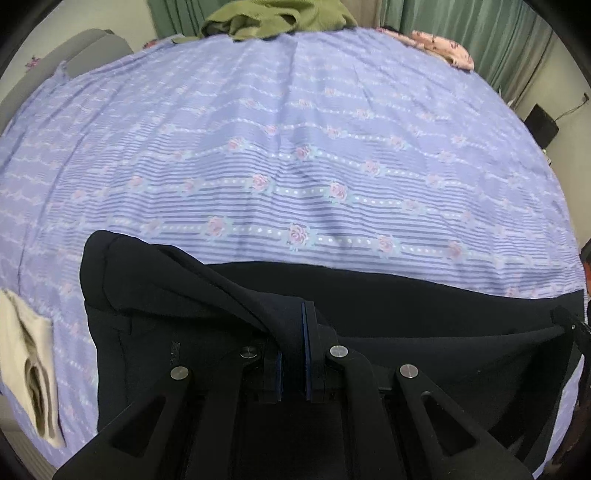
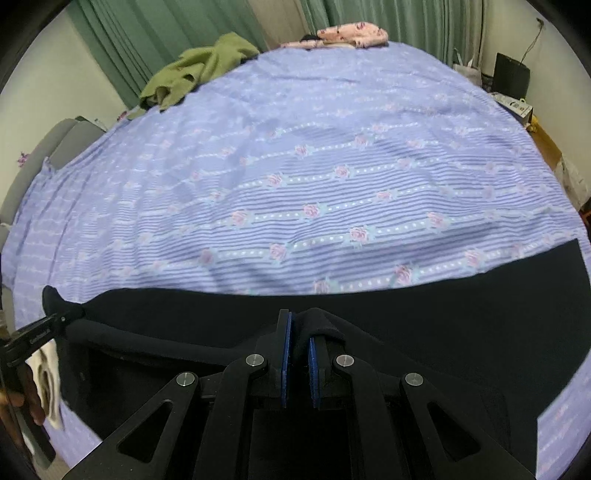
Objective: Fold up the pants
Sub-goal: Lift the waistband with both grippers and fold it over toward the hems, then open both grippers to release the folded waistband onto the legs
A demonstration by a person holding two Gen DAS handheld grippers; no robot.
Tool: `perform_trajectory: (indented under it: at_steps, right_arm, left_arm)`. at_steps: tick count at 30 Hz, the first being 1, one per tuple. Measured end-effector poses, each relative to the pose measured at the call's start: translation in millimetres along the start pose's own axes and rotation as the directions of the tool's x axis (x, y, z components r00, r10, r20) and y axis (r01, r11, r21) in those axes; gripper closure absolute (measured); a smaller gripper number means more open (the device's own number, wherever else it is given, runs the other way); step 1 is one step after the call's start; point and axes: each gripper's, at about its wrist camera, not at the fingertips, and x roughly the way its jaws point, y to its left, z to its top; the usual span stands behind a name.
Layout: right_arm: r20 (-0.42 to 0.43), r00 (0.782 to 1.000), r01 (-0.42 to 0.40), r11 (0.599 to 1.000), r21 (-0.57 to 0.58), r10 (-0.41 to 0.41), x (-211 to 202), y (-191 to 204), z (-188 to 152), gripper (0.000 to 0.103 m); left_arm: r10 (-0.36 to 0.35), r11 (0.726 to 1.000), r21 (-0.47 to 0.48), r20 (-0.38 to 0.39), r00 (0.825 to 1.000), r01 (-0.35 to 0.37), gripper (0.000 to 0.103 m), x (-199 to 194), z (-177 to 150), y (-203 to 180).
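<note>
Dark navy pants point(image 1: 406, 295) lie along the near edge of a bed with a lavender floral sheet point(image 1: 295, 147). My left gripper point(image 1: 291, 328) is shut on a raised fold of the pants near the waist end, which bunches up at the left. In the right wrist view the pants point(image 2: 461, 317) stretch to the right, and my right gripper point(image 2: 300, 343) is shut on a pinched fold of the fabric. The left gripper's tip point(image 2: 48, 325) shows at the far left of that view, and the right gripper's tip point(image 1: 570, 325) at the far right of the left wrist view.
A cream folded garment point(image 1: 33, 369) lies at the bed's left near corner. A green garment point(image 2: 195, 70) and a pink floral cloth point(image 2: 351, 35) lie at the far edge. Green curtains point(image 2: 147, 33) hang behind. A black speaker point(image 2: 511, 75) stands at the right.
</note>
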Motion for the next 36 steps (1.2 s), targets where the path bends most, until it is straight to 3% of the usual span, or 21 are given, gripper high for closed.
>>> perform_trajectory:
  at_steps: [5,7,8,9,10,11,12,16,19,23,30,33,36]
  right_arm:
    - [-0.057,0.998,0.014,1.000,0.001,-0.014,35,-1,11,0.094]
    - [-0.086,0.996,0.023,1.000,0.005,-0.022,45,0,13,0.091]
    - [-0.100,0.995,0.022,1.000,0.001,-0.022,49,1,14,0.088]
    - [-0.103,0.995,0.012,1.000,-0.004,-0.013,50,2,13,0.077]
    - [-0.103,0.995,-0.002,1.000,-0.008,0.001,50,3,13,0.066]
    - [-0.100,0.995,-0.021,1.000,-0.016,0.020,48,6,13,0.061]
    - [-0.094,0.995,-0.029,0.999,-0.025,0.026,46,9,13,0.055]
    - [-0.065,0.996,-0.065,0.998,-0.026,0.063,30,15,11,0.045]
    - [-0.001,0.995,-0.096,0.994,-0.054,0.097,4,22,11,0.034]
    - [0.091,0.989,-0.111,0.988,-0.106,0.121,-49,26,4,0.033]
    - [0.135,0.985,-0.087,0.984,-0.155,0.109,-113,6,-26,0.031]
    - [0.151,0.984,-0.075,0.987,-0.144,0.097,-134,-6,-41,0.031]
    - [0.140,0.985,-0.084,0.989,-0.119,0.100,-153,-18,-53,0.031]
  left_arm:
    - [0.004,0.999,-0.035,-0.055,0.999,-0.006,0.088,33,10,3]
    - [0.011,0.998,-0.054,-0.066,0.998,-0.015,0.080,40,14,6]
    - [0.026,0.998,-0.059,-0.059,0.998,-0.029,0.065,40,16,5]
    - [0.046,0.997,-0.060,-0.044,0.998,-0.049,0.041,38,17,6]
    - [0.074,0.995,-0.060,-0.015,0.997,-0.075,0.031,33,18,5]
    - [0.098,0.994,-0.059,0.023,0.995,-0.097,0.024,26,19,4]
    - [0.110,0.993,-0.050,0.052,0.993,-0.107,0.024,18,20,1]
    - [0.081,0.997,-0.023,0.081,0.993,-0.079,0.023,-5,17,-6]
    - [0.057,0.998,-0.004,0.098,0.994,-0.057,0.022,-24,9,-14]
    - [-0.018,1.000,0.013,0.106,0.994,0.017,0.022,-57,-11,-26]
    - [-0.106,0.989,0.114,0.154,0.982,0.089,0.020,-122,-44,-69]
    - [-0.150,0.979,0.165,0.168,0.974,0.122,0.015,-146,-55,-91]
    - [-0.213,0.951,0.257,0.146,0.966,0.171,0.014,-166,-70,-119]
